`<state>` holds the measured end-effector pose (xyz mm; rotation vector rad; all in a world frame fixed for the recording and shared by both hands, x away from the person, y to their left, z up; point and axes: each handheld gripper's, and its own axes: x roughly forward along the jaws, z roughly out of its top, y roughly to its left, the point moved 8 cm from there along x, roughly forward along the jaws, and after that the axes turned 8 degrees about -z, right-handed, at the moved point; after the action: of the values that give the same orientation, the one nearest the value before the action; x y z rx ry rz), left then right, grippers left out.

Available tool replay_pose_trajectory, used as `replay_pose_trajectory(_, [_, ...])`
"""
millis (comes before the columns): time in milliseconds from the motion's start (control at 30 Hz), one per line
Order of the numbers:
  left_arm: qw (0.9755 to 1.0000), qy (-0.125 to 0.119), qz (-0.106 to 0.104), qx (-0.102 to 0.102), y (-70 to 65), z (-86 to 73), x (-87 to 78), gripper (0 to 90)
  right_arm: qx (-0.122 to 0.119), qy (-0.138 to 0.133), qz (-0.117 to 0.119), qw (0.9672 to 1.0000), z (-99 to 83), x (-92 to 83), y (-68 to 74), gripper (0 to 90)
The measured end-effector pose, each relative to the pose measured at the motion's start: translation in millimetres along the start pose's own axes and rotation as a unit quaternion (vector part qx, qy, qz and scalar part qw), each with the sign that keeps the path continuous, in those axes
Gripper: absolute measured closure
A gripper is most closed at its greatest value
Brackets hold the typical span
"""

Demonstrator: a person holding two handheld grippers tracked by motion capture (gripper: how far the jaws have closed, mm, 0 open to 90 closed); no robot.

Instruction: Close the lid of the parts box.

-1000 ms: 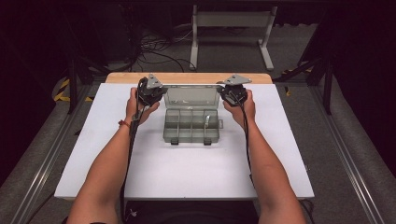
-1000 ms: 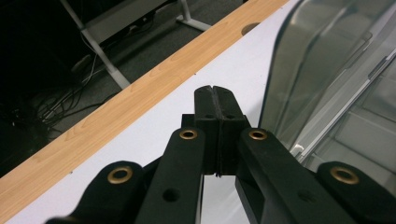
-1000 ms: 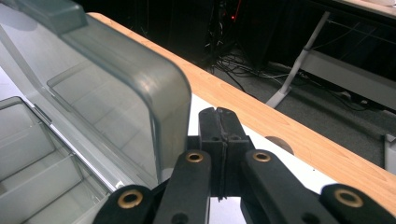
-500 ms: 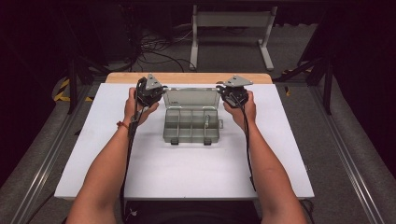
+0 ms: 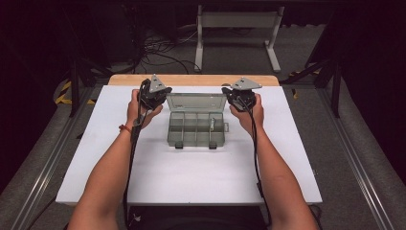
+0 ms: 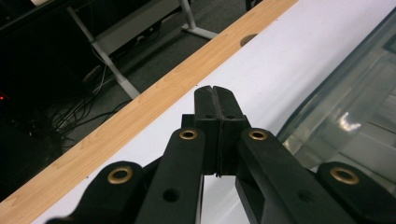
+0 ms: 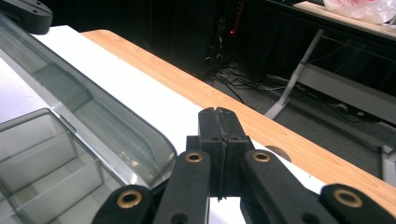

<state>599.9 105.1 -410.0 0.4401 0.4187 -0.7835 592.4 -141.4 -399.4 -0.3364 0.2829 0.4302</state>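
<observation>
This looks like a lab or recording studio, not a home. A white-topped table with a light wooden far edge (image 5: 191, 79) stands on grey carpet between metal floor rails (image 5: 43, 167). Black cables (image 5: 158, 45) lie tangled behind it near a grey metal stand (image 5: 237, 21), against dark surroundings

Smoky clear organizer box (image 5: 196, 128); white table (image 5: 191, 177) (light wood edge).
</observation>
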Motion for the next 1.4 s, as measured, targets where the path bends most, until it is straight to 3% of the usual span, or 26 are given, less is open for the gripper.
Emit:
replay_pose_trajectory(500, [1.0000,0.003,0.001,0.008,-5.2,0.3,-5.6,90.0,0.008,0.006,0.010,0.9999,-3.2,-8.3,4.7,90.0])
replay_pose_trajectory(867, [0.9999,-0.005,-0.002,0.016,-11.4,-5.9,-9.7,90.0,-0.009,0.014,0.012,0.9998,-7.7,-13.5,11.0,90.0])
replay_pose_trajectory(1067, [0.9997,-0.012,-0.015,0.016,-17.6,-10.2,-12.1,90.0,-0.011,0.014,0.023,0.9996,-10.8,-16.9,14.0,90.0])
replay_pose_trajectory(1400, [0.9995,-0.019,-0.018,0.020,-24.1,-14.7,-14.6,90.0,-0.020,0.020,0.034,0.9990,-16.3,-21.8,19.4,90.0])
